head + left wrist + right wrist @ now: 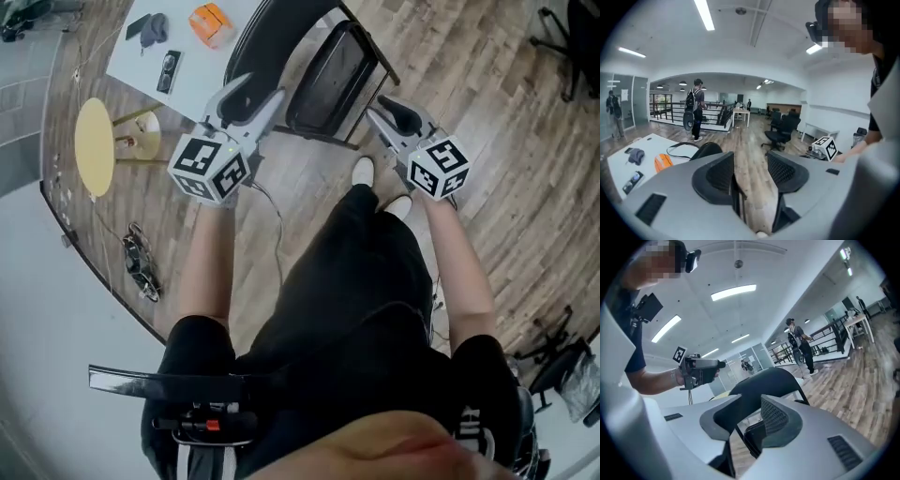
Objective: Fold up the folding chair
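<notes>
The black folding chair stands on the wood floor just beyond the person's white shoes, with both grippers held up in the air short of it. My left gripper hangs near the chair's left side, its jaws wide apart and nothing between them. My right gripper is off the chair's right side; its jaws stand partly apart with nothing pressed between the pads. Through that gap the chair's curved back shows farther off. In the left gripper view the chair's top peeks over the left jaw.
A white table behind the chair carries an orange object and small dark items. A yellow round stool stands to the left, with cables on the floor. Office chairs and a person with a backpack are farther away.
</notes>
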Demonstrator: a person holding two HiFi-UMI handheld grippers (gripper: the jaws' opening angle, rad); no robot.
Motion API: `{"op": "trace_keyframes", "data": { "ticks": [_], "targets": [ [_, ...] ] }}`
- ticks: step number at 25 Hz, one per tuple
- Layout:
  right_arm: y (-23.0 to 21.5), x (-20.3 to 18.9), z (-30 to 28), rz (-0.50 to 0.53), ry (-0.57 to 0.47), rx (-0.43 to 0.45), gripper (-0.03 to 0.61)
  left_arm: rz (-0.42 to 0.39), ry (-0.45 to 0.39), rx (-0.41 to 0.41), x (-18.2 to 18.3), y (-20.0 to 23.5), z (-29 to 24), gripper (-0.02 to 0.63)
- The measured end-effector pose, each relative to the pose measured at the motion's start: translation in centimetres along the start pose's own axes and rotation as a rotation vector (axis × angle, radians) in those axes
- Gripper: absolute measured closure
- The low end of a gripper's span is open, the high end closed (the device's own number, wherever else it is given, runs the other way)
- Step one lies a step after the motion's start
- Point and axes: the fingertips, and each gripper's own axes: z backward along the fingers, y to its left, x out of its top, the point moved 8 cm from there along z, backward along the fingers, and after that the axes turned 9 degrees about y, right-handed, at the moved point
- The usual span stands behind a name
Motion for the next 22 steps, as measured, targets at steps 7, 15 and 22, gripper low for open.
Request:
{"op": "trace_keyframes", "data": {
  "ticks": [7, 15, 22],
  "targets": [
    [10.2, 3.1, 10.6, 0.171, -0.015, 0.025, 0.568, 0.083, -0.121, -0.085, -2.7, -11.8, 6.9, 0.515],
    [18.9, 6.0, 15.3, 0.237, -0.047, 0.069, 0.568, 0.039, -0.218, -0.197, -2.2, -18.4, 11.3, 0.607],
    [23.8, 8.8, 14.3, 0.307, -0.101, 0.058, 0.568, 0.022, -0.242, -0.264, -2.0, -16.9, 13.8, 0.607]
  ]
}}
